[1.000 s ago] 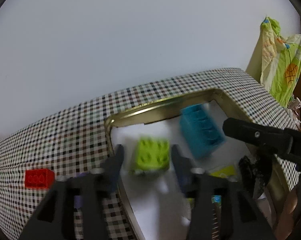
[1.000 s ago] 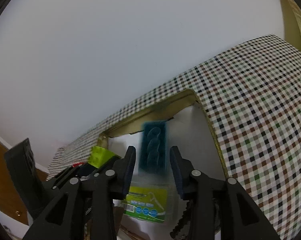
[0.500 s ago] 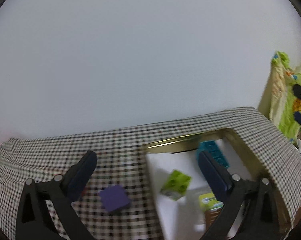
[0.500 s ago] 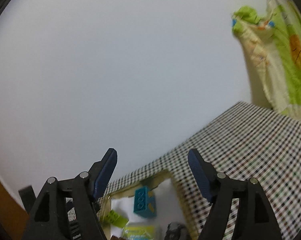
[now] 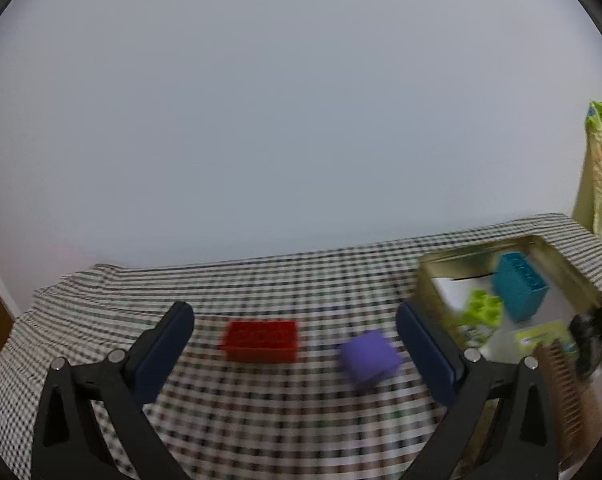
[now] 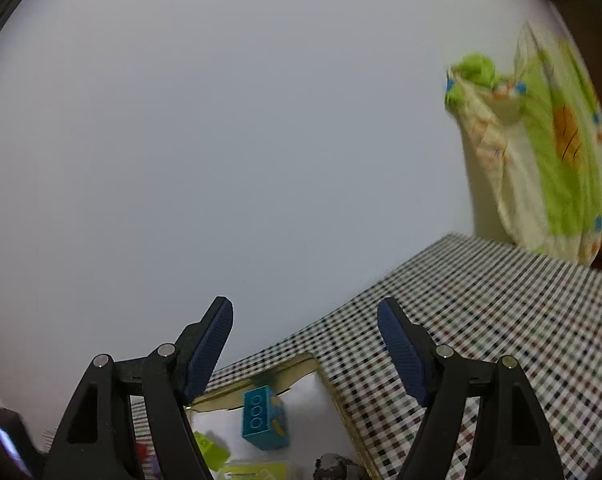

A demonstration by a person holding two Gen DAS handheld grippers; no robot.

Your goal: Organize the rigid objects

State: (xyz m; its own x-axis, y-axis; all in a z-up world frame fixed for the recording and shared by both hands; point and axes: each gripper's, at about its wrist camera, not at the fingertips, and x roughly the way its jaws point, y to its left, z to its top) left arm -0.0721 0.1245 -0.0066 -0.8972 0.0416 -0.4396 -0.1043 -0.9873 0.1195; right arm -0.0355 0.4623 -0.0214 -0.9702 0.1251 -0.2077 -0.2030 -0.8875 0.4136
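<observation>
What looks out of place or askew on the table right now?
The red brick and purple cube lie loose on the checked cloth, outside the gold tin. Inside, the teal brick sits tilted.

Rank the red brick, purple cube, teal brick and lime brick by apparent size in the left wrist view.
1. red brick
2. teal brick and purple cube: look alike, and the cube is nearer, so unranked
3. lime brick, blurred and partly hidden by the tin wall
</observation>
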